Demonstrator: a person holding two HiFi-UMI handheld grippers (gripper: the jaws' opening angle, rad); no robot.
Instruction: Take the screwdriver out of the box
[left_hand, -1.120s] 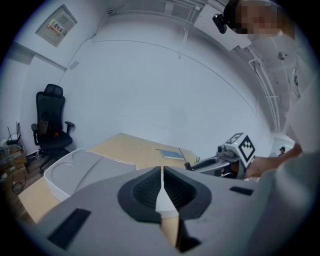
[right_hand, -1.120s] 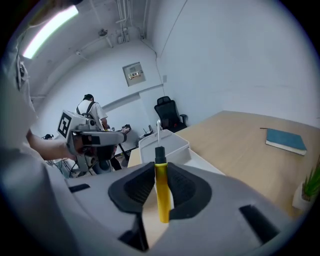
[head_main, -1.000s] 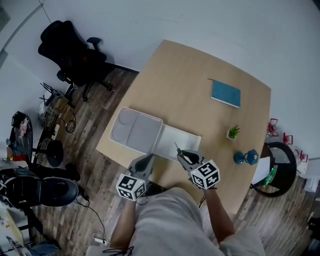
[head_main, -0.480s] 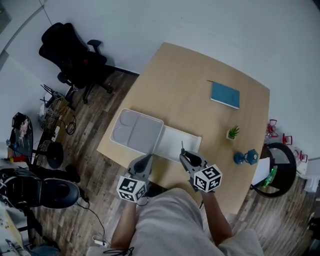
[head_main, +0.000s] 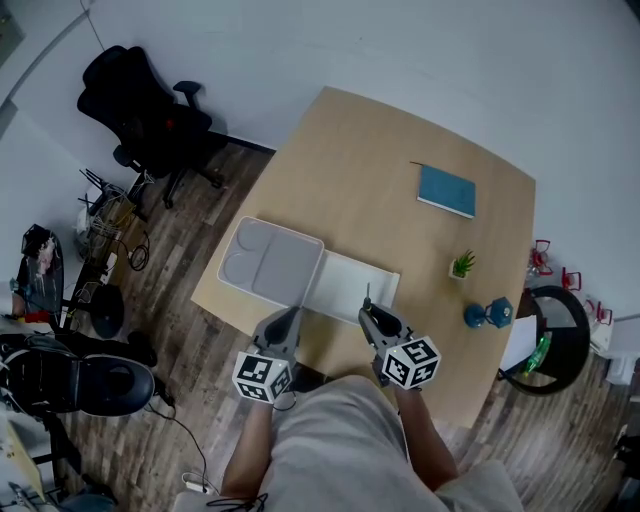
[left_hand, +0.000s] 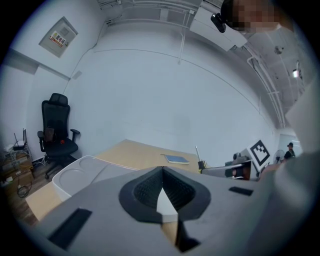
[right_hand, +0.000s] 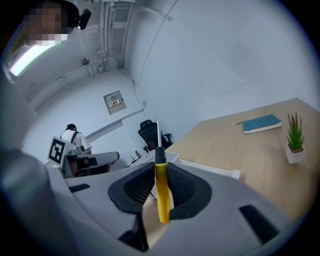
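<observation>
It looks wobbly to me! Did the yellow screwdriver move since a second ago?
Yes. The screwdriver swung in the head view: its tip went right, toward the right end of the white box, so it leans less.

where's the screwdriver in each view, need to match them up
Head view: lower middle, the screwdriver sticks up from the right gripper.
Left gripper view: right of centre, a thin upright shaft.
Right gripper view: dead centre, yellow handle clamped between the jaws.
Shared landmark: the blue book, in all three.
</observation>
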